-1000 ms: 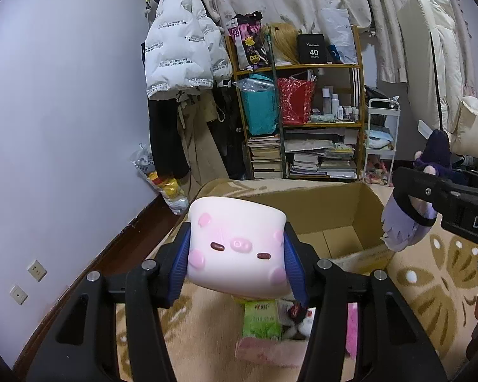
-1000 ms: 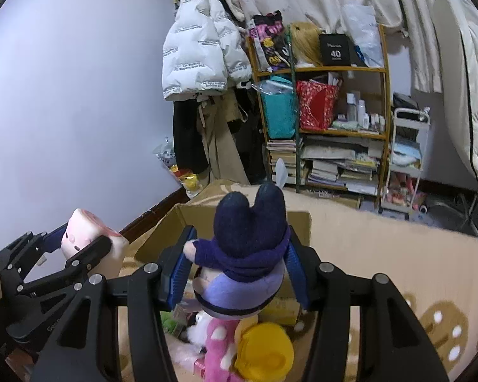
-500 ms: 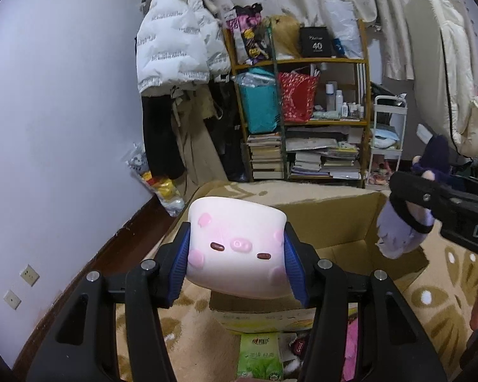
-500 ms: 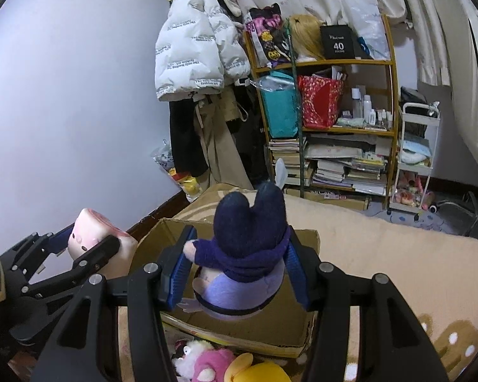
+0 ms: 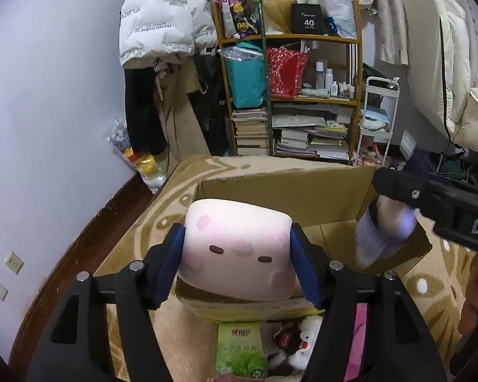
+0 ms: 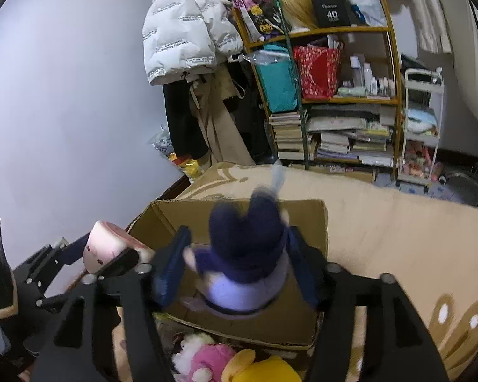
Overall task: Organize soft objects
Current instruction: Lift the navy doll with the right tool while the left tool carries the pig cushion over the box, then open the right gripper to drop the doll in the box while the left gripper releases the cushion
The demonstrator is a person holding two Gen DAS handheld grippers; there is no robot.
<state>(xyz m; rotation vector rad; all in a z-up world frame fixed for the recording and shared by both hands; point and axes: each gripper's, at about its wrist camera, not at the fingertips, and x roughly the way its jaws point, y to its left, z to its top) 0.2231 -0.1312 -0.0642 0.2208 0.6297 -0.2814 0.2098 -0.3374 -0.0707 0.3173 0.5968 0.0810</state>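
Note:
My left gripper is shut on a pink-and-white square pig plush, held over the near rim of an open cardboard box. My right gripper has its jaws spread, and a purple plush with dark blue ears sits blurred between them above the box, with a gap at the left pad. That plush also shows in the left wrist view. The pig plush shows at the left of the right wrist view.
Below the box lie a green packet, a small white-and-black plush, a pink plush and a yellow plush on the beige rug. A full shelf and hanging coats stand behind.
Both grippers moved forward over the box. The right gripper's jaws have widened and the purple plush is now blurred, dropping between them. The left gripper still grips the pig plush.

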